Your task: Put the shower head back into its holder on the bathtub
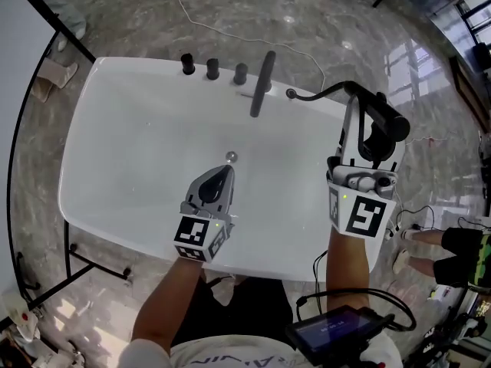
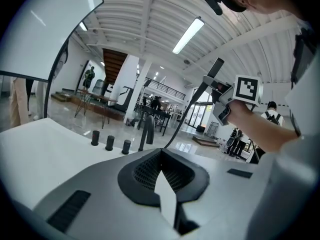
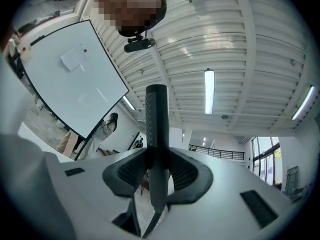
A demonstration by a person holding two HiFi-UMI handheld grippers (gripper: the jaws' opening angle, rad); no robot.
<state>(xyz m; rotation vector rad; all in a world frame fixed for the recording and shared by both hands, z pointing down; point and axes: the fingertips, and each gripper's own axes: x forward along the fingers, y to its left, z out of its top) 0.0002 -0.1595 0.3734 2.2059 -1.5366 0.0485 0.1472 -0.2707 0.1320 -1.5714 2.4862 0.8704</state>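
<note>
The shower head (image 1: 381, 113) is a black wand, and my right gripper (image 1: 367, 133) is shut on it, holding it up over the white bathtub's (image 1: 100, 198) right end. In the right gripper view the wand (image 3: 156, 129) stands upright between the pads of the gripper (image 3: 157, 176). Its black hose (image 1: 322, 92) curves back to the small round holder (image 1: 291, 94) on the far rim. My left gripper (image 1: 227, 172) hovers over the middle of the tub near the drain (image 1: 231, 157), shut and holding nothing. From the left gripper view, the lifted shower head (image 2: 216, 69) shows beyond that gripper (image 2: 165, 184).
On the far rim, left of the holder, stand three black knobs (image 1: 212, 69) and a black spout (image 1: 262, 83). A black metal frame (image 1: 77, 259) sits under the tub's near left. A cable (image 1: 230, 29) runs over the marble floor. Another person (image 1: 460, 251) stands at the right.
</note>
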